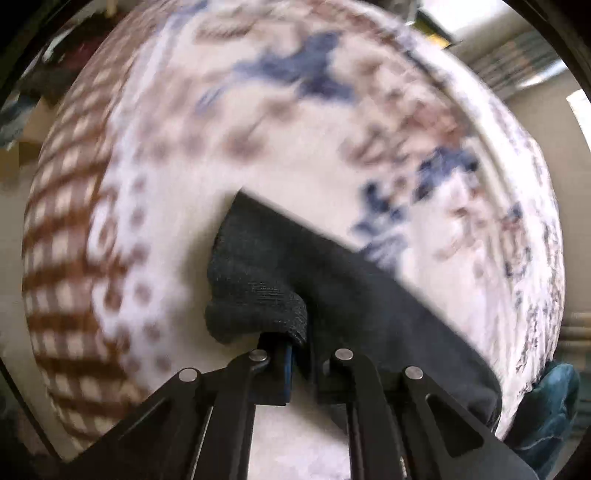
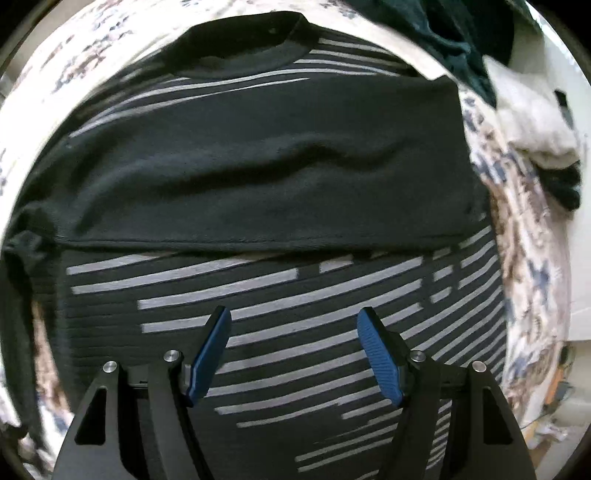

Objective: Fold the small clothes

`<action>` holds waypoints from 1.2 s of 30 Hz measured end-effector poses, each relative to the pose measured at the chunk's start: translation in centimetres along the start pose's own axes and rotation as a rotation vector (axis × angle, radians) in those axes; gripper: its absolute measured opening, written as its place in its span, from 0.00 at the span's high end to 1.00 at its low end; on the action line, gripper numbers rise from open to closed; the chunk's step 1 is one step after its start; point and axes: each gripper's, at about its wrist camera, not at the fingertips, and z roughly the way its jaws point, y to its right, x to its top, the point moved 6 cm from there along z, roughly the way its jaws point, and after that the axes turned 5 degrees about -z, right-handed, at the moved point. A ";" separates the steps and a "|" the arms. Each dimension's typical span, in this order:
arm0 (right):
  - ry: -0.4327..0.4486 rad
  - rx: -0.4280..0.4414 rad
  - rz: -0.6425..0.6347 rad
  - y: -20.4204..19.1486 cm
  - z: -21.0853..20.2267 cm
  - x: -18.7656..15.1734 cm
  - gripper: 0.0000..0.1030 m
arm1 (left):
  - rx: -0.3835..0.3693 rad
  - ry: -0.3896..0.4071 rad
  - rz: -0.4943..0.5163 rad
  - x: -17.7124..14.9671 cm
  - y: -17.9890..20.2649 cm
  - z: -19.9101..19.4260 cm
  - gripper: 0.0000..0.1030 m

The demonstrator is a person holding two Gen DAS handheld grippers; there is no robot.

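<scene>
Jaws of left gripper (image 1: 301, 363) clamped on dark knit sleeve (image 1: 266, 273), right gripper (image 2: 294, 352) jaws apart over striped black sweater (image 2: 280, 206) lying flat w/ a sleeve folded across on patterned cloth (image 2: 517, 236), blurred in left view, w/ dark green garment (image 2: 458, 33) & cream garment (image 2: 532, 122) piled just beyond.

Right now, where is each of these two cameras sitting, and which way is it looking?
Left wrist: on the left gripper, looking along its jaws, shut on a fold of dark knit garment above a blurred patterned cloth.
Right wrist: on the right gripper, jaws open, looking down on a black sweater with grey stripes lying flat.
Shared: the flower-patterned cloth underneath; whether the dark fabric is the same garment, I cannot tell.
</scene>
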 end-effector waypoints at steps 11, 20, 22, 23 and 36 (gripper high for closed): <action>0.092 0.030 0.017 3.0 -0.5 2.7 0.04 | -0.065 0.206 0.627 -3.7 17.0 -5.9 0.96; 0.020 0.106 0.165 10.7 1.0 0.7 0.04 | -0.304 0.048 1.018 -24.5 30.9 -6.6 0.96; 0.001 0.100 0.209 13.6 1.7 -0.2 0.04 | -0.355 -0.064 1.080 -31.3 32.5 -6.0 0.96; -0.015 0.109 0.234 15.0 2.0 -0.7 0.04 | -0.380 -0.113 1.118 -34.9 33.0 -5.8 0.96; -0.056 0.140 0.365 27.2 2.0 -2.7 0.04 | -0.424 -0.459 1.460 -59.3 33.0 -5.7 0.19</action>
